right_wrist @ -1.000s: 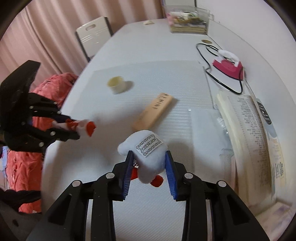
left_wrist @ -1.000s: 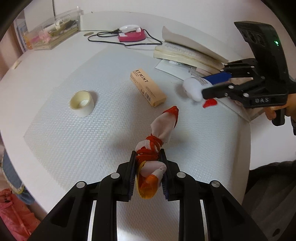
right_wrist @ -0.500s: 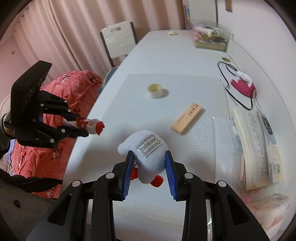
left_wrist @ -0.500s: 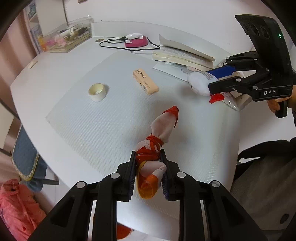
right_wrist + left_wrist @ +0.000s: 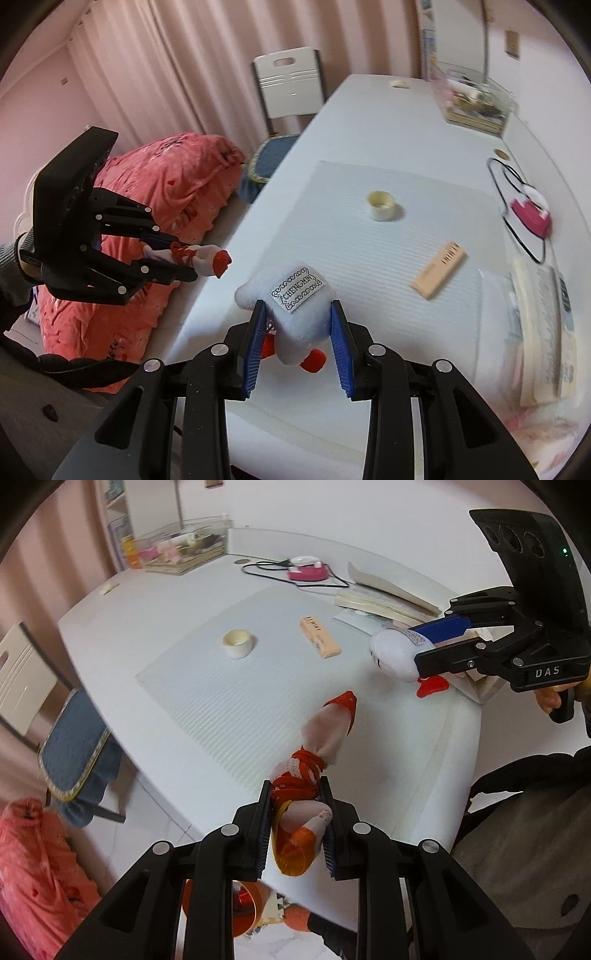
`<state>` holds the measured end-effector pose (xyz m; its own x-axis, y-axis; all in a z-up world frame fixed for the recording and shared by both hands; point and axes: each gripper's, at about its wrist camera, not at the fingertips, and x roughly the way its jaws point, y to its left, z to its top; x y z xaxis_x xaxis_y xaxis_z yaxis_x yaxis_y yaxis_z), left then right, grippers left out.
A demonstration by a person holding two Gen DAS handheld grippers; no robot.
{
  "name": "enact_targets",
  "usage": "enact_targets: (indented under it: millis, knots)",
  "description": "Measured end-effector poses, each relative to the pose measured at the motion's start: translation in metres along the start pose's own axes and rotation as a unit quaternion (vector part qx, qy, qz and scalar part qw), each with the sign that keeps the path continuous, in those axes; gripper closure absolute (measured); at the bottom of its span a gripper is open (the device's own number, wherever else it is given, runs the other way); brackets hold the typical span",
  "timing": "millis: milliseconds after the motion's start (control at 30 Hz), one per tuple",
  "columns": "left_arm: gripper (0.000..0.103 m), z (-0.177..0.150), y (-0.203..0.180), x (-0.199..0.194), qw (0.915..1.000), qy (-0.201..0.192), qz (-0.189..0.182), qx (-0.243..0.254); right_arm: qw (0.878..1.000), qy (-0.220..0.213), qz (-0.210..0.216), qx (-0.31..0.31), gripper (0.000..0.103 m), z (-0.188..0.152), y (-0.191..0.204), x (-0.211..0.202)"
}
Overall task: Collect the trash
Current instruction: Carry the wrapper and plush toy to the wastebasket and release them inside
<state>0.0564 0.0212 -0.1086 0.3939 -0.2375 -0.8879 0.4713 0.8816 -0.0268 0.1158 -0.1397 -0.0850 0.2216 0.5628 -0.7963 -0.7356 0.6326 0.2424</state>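
My left gripper (image 5: pixel 295 805) is shut on a knotted white and red bundle (image 5: pixel 317 749) with an orange end, held above the near edge of the white table (image 5: pixel 166 602). The right wrist view shows the same bundle (image 5: pixel 199 258) off the table's left side, over a pink bedcover. My right gripper (image 5: pixel 297 325) is shut on a small white plush item (image 5: pixel 299 314) with a "CHENGMIN" label and red feet. In the left wrist view this plush (image 5: pixel 395 653) hangs at the right, above the table.
A roll of tape (image 5: pixel 239 642), a tan box (image 5: pixel 319 637), a pink device with a black cord (image 5: pixel 306 568), stacked books (image 5: pixel 384 598) and a clear organiser (image 5: pixel 181 554) lie on the table. An orange bin (image 5: pixel 247 908) stands on the floor below. Chairs (image 5: pixel 288 92) stand along the table's left side.
Both grippers have lifted and drawn back from the table with their items still held. More of the floor, the chair and the orange bin below now shows.
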Motion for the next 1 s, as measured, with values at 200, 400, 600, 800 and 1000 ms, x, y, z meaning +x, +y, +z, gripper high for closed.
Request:
enact_targets:
  millis: [200,400,600,800,1000]
  knots:
    - [0.078,-0.023,0.013,-0.014,0.9991,-0.005,0.020,-0.038,0.999,0.009,0.027,-0.035,0.068,0.016,0.029,0.017]
    - [0.078,-0.052,0.028,-0.030,0.9957,-0.007,0.041,-0.083,0.995,0.027,0.059,-0.080,0.068,0.034,0.068,0.041]
    - [0.078,-0.086,0.046,-0.040,0.9898,-0.002,0.058,-0.130,0.987,0.046,0.096,-0.124,0.068,0.052,0.116,0.072]
    - [0.078,-0.119,0.069,-0.046,0.9821,0.003,0.066,-0.176,0.979,0.062,0.122,-0.154,0.068,0.069,0.160,0.106]
    - [0.078,-0.150,0.094,-0.042,0.9740,0.011,0.069,-0.216,0.970,0.087,0.150,-0.171,0.068,0.078,0.201,0.148]
